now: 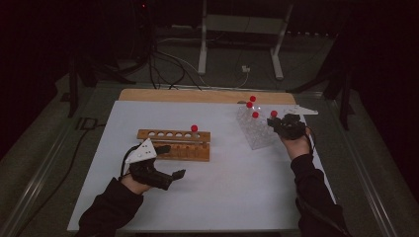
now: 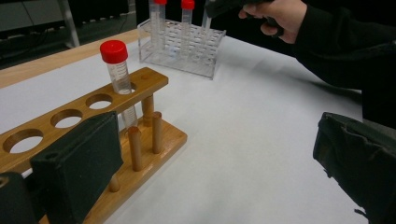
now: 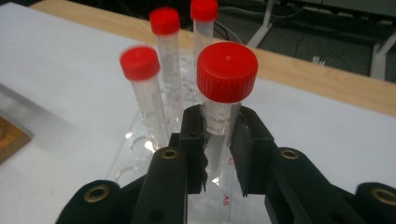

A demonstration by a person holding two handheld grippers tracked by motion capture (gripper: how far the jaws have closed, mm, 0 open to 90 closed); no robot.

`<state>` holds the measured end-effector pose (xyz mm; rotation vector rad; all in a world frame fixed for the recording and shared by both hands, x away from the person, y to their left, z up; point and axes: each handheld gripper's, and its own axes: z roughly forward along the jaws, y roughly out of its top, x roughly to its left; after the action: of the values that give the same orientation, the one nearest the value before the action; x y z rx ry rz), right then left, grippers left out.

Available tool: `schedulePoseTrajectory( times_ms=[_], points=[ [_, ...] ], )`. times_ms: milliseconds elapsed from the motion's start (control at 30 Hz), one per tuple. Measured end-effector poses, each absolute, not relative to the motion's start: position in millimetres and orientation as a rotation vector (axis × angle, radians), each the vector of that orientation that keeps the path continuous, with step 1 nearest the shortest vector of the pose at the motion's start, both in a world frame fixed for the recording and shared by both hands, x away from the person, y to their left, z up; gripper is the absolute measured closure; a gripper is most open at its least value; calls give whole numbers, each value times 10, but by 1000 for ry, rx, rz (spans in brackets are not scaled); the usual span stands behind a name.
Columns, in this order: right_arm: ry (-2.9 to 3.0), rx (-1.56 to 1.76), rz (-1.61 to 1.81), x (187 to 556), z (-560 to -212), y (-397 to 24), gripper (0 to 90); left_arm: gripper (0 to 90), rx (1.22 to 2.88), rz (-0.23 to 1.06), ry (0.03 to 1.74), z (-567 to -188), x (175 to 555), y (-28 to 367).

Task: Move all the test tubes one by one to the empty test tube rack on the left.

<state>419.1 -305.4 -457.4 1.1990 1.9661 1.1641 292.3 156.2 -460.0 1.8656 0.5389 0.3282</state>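
A clear plastic tube rack [image 1: 254,131] stands at the back right of the white table, with three red-capped tubes [image 3: 140,63] upright in it. My right gripper [image 3: 219,140] is shut on a fourth red-capped tube [image 3: 227,72] just under its cap, at the rack's right edge [image 1: 273,113]; its lower end is hidden. A wooden rack [image 1: 173,143] with a row of holes holds one red-capped tube [image 2: 117,70] at its right end. My left gripper [image 1: 174,160] rests open beside that rack's front, with nothing between its jaws [image 2: 219,177].
The white sheet [image 1: 237,187] covers the table, and a bare wooden strip [image 1: 197,95] runs along its far edge. Between the two racks lies open white surface. Cables and a white stand's legs [image 1: 239,44] sit on the dark floor beyond.
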Motion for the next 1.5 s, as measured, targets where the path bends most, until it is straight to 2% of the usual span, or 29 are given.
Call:
schedulePoseTrajectory(
  times_ms=[367,633,933,1500],
  points=[
    [1947,1137,1191,4032,-4253,-3069,754,21,1878,316,529,-4558,2916,1541],
    [1993,1084,1228,3880,-4125,-2932,753,21,1889,308,516,-4522,2912,1500],
    [2086,1003,1267,3717,-4153,-2666,754,21,1895,303,494,-4475,2905,1458],
    [2281,801,1280,3314,-4421,-2097,753,21,1911,272,448,-4424,2889,1311]
  ],
)
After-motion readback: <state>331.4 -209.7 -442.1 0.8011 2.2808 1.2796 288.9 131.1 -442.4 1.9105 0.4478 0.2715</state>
